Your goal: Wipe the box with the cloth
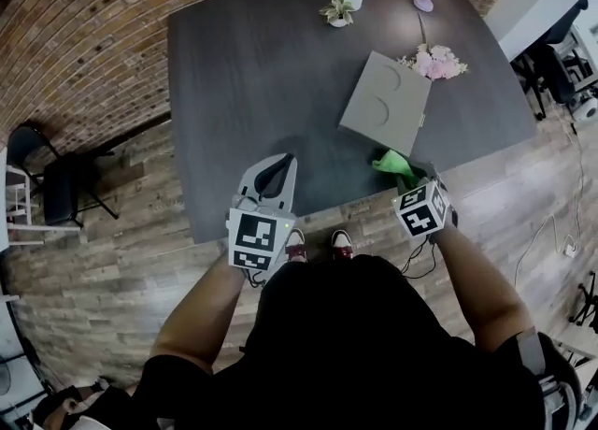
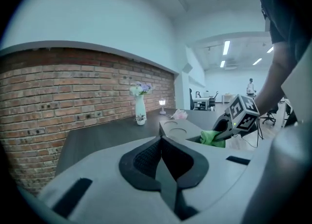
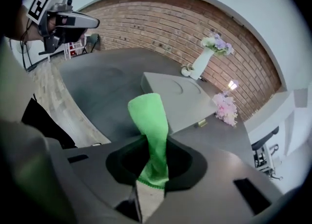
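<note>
While your right gripper [image 3: 155, 167] pinches the cloth [image 3: 148, 121] tight, its free end poking out past the jaws, the pick-up looks done and the wiping not yet begun. The box [image 1: 385, 103] lies flat on the table [image 1: 252, 73], with the cloth just off its near edge; you can't tell whether they touch. Your left gripper [image 2: 163, 146] hangs over the table's near edge, jaws pressed together on nothing, well apart from the box. What's left, by my reading: lay the cloth on the lid and sweep across it.
</note>
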`<state>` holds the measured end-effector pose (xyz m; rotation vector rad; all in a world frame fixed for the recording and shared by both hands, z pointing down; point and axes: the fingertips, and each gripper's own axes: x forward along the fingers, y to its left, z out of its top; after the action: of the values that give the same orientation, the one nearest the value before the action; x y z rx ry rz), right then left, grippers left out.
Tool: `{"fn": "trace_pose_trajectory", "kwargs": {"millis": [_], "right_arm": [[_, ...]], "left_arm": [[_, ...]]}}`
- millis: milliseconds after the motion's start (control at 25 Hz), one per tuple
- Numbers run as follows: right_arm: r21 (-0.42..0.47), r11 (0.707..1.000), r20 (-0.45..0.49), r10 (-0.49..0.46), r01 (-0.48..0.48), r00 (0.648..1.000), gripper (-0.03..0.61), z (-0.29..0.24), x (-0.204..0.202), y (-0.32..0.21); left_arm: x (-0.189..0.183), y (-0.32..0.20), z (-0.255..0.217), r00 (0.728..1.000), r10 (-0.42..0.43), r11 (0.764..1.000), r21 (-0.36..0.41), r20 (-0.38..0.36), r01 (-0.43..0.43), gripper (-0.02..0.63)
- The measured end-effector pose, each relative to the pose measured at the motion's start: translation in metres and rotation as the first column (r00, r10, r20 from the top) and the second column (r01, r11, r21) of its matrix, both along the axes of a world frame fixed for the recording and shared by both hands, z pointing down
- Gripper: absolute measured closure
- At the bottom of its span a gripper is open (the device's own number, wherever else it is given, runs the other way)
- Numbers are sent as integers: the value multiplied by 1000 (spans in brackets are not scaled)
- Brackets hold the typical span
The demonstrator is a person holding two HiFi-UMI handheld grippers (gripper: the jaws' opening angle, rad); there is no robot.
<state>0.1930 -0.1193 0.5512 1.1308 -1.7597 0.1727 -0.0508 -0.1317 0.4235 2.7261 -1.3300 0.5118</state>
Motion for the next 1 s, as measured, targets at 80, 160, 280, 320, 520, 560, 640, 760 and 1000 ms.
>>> {"fn": "trace_pose_trajectory", "kwargs": {"millis": [80,160,280,320,520,560,640,760,1000], "right_arm": [[-23,999,-55,24,-25,998,497,5,6,2],[-47,997,-90,58,-62,994,498,9,10,1],[-69,990,-105,117,-125,988,497,11,12,-2],[-71,988,-111,128,-137,985,497,11,12,-2],[-77,983,-129,158,-169,979,497,7,3,-7],[-81,981,-123,168,-179,978,497,6,0,-9],[-92,975,-108,193,-203,975,497,5,-4,-14],[-103,973,-118,196,-209,973,497,3,-12,-21],[-106,977,-151,169,-186,974,495,1,-39,-39]], "left_arm": [[-3,-4,3,1000,23,1000,-10,-13,-23,604],[-7,-11,6,999,34,999,-22,-28,-34,604],[-14,-18,7,998,48,998,-29,-45,-49,604],[-17,-19,7,997,54,998,-28,-51,-56,604],[-31,-27,4,994,66,998,-18,-85,-68,604],[-35,-30,4,994,65,998,-18,-88,-67,604],[-40,-32,3,994,70,997,-10,-86,-71,604],[-49,-33,-3,993,86,996,8,-81,-85,604],[-78,-41,-6,994,63,998,11,-85,-62,604]]}}
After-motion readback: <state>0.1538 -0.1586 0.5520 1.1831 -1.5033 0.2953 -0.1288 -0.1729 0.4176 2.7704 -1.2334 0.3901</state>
